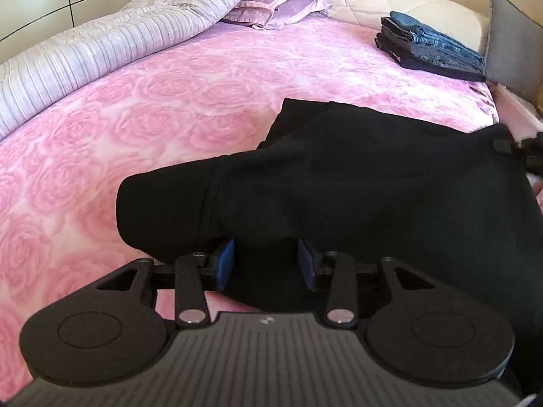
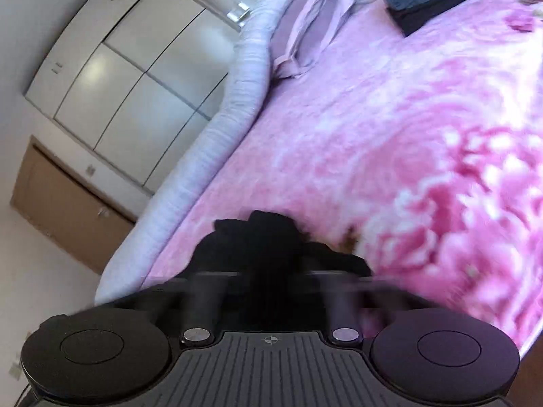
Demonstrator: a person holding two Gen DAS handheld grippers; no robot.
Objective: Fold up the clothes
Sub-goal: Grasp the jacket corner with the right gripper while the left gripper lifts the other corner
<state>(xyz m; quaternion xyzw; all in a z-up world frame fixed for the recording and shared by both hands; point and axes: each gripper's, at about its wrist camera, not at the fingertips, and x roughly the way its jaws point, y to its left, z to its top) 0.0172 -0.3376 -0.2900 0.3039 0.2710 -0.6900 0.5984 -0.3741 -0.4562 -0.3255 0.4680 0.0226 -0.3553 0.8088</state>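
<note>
- The black garment (image 1: 356, 183) lies bunched across the near edge of the pink rose blanket (image 1: 169, 108), one end humped toward the middle of the bed, the rest spreading to the right and out of the frame
- In the left wrist view the left gripper (image 1: 266, 261) has its blue pads (image 1: 226, 254) part way apart with black cloth draped between and over them; I cannot tell whether the pads press on the cloth or merely stand around it
- If that hold is loose, a pull could let the fabric slide out and the fold would collapse into a heap
- The right gripper (image 2: 271, 271) is heavily blurred in its own view; its fingers look drawn nearly together, with a dark wad of the garment (image 2: 268, 237) right at the tips, so I judge it pinched on the cloth, though the blur hides the contact
- A pinch on only a small bunch risks lifting one layer and leaving the layer under it behind, giving a skewed fold
- With both tools on the same piece, uneven pulling could twist it or drag it off the near edge of the bed
- The folded jeans stack (image 1: 431, 47) sits well apart by the grey pillow (image 1: 512, 40), and the rolled pale quilt (image 1: 101, 51) lies along the far side; a wide swing of the cloth could reach either
</note>
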